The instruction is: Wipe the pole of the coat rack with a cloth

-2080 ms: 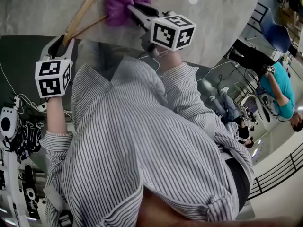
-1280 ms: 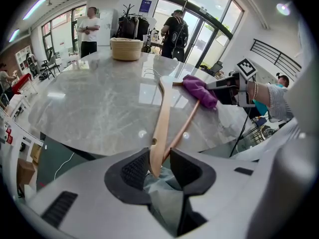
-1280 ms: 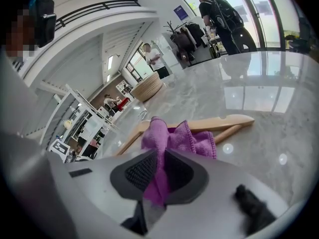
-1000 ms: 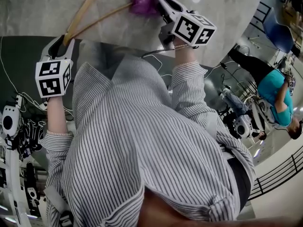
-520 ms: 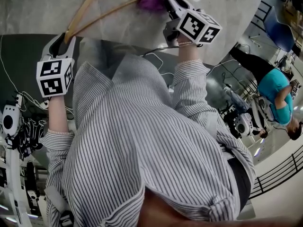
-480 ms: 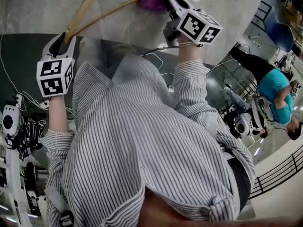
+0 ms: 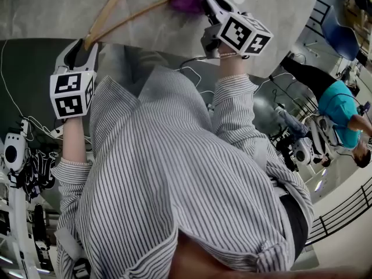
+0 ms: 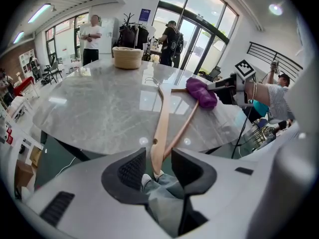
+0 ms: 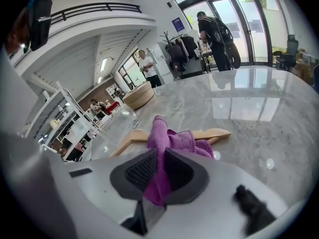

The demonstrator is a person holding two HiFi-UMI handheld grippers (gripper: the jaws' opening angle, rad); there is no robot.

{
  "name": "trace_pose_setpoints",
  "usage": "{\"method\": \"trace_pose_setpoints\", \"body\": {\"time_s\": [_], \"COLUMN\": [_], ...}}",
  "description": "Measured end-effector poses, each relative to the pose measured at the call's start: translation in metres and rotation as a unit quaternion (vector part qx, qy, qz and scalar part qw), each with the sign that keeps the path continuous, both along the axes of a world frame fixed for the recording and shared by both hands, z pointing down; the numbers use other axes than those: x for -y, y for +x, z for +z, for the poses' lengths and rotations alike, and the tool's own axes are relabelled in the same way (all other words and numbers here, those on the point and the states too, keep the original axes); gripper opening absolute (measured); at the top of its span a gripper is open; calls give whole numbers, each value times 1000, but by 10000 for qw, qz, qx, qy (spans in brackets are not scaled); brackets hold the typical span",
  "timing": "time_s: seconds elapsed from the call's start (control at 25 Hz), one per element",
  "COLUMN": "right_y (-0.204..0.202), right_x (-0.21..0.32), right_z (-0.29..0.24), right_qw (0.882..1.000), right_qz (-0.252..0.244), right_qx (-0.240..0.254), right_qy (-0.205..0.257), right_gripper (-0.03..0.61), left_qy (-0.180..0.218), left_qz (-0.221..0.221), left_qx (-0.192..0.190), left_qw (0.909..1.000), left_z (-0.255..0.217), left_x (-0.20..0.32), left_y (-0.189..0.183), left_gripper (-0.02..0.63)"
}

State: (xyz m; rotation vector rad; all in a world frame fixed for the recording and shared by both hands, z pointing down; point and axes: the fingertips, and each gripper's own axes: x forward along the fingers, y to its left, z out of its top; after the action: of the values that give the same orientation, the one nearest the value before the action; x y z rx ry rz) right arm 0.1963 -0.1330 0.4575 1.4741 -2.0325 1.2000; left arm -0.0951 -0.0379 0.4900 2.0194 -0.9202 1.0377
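Purple cloth (image 9: 169, 141) is lying bunched over the far end of a wooden hanger (image 8: 160, 126) on the marble table (image 8: 84, 103), w/ right tool (image 9: 160, 158) gripping a fold of it tight btwn its pads. Left tool (image 8: 158, 159) is hanging at the table's near edge, jaws wide & just opening further. Hanger's near tip is standing btwn them, pads not pressing on it. Person in striped shirt (image 7: 174, 185) is holding both.

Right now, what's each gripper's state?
Left gripper: open, just opened wider, hanger end between its jaws.
Right gripper: shut on cloth.
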Motion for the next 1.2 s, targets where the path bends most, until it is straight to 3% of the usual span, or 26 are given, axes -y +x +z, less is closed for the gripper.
{"method": "trace_pose_setpoints", "body": {"time_s": [0.68, 1.04, 1.2], "right_y": [-56, -76, -83], "right_x": [-13, -3, 2], "right_z": [-72, -121, -138], "right_qw": [9974, 9909, 9874], "right_qz": [-275, -430, -462], "right_qx": [195, 339, 410], "right_qy": [641, 1230, 1454], "right_gripper": [57, 55, 55], "left_qy": [1146, 1442, 1655], "left_qz": [186, 198, 247], "left_qx": [-265, -1239, -1426], "left_qw": [9929, 9816, 9755], "left_z": [-66, -121, -143], "left_x": [50, 80, 91], "left_y": [7, 56, 66], "left_gripper": [153, 137, 124]}}
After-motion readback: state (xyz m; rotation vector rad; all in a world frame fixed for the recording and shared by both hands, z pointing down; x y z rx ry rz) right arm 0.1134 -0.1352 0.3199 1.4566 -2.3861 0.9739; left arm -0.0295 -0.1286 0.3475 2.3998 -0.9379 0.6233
